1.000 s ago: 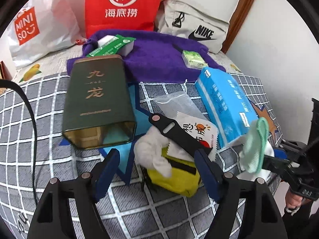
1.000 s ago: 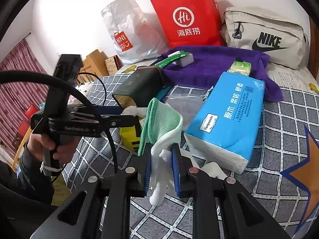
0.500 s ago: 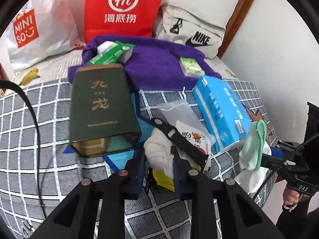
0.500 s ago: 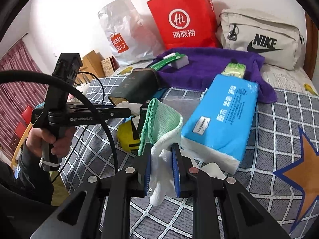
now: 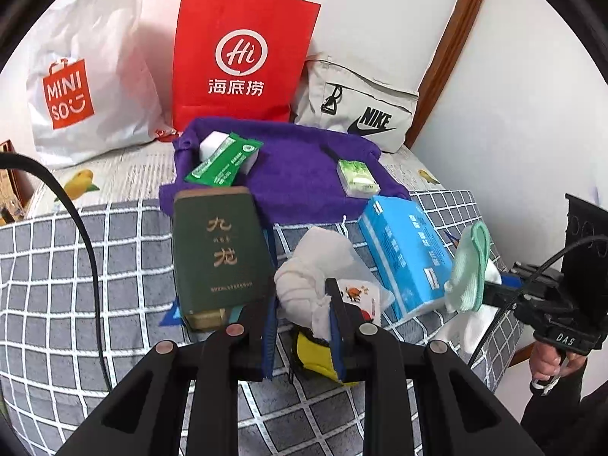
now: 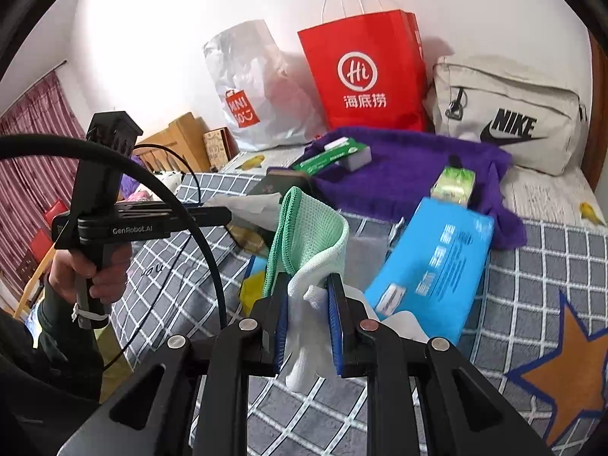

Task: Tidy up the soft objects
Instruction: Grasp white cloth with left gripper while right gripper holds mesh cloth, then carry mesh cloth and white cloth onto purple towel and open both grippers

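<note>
My left gripper is shut on a bunched white cloth and holds it raised above a yellow pouch on the checked bedspread. My right gripper is shut on a green mesh cloth with a white cloth hanging below it; it also shows at the right of the left wrist view. A purple towel lies spread at the back with small packs on it.
A dark green tin lies left of the white cloth. A blue tissue pack lies to the right. A red paper bag, a white Miniso bag and a Nike bag stand against the wall.
My left gripper closed on the white cloth and lifted it off the yellow pouch. My right gripper kept its hold on the green cloth.
</note>
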A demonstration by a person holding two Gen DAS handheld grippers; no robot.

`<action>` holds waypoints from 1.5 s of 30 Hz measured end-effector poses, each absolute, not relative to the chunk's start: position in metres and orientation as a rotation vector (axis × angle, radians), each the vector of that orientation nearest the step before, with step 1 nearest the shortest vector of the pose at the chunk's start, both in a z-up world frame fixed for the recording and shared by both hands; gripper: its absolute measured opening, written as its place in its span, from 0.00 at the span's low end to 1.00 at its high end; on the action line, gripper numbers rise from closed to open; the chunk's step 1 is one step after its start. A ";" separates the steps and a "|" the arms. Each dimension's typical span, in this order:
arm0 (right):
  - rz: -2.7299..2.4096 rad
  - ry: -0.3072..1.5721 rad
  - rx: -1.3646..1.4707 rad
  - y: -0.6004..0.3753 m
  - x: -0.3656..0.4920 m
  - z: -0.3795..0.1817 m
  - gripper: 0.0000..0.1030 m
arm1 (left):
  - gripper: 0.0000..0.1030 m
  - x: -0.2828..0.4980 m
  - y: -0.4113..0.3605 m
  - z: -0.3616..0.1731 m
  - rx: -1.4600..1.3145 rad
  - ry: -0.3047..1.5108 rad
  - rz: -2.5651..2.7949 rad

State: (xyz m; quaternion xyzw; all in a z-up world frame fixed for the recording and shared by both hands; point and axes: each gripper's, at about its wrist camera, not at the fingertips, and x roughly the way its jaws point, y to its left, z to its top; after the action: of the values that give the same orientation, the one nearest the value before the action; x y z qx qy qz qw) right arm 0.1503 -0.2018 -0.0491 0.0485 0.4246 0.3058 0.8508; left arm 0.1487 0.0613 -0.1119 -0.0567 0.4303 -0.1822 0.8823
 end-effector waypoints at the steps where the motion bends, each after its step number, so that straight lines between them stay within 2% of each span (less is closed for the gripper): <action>1: 0.642 0.891 0.101 -0.202 0.154 -0.048 0.18 | 0.22 0.151 0.061 -0.111 -0.118 0.893 -0.379; 19: 0.569 0.853 0.108 -0.208 0.211 -0.032 0.18 | 0.22 0.201 0.051 -0.100 -0.100 0.868 -0.368; 45: 0.471 0.887 0.102 -0.220 0.339 -0.052 0.18 | 0.22 0.315 0.035 -0.099 -0.058 0.875 -0.346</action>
State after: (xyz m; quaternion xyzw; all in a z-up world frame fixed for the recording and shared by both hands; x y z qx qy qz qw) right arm 0.3388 -0.2201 -0.0519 0.0490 0.4249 0.2258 0.8753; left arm 0.3153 0.0351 -0.0991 -0.0279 0.4217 -0.1666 0.8909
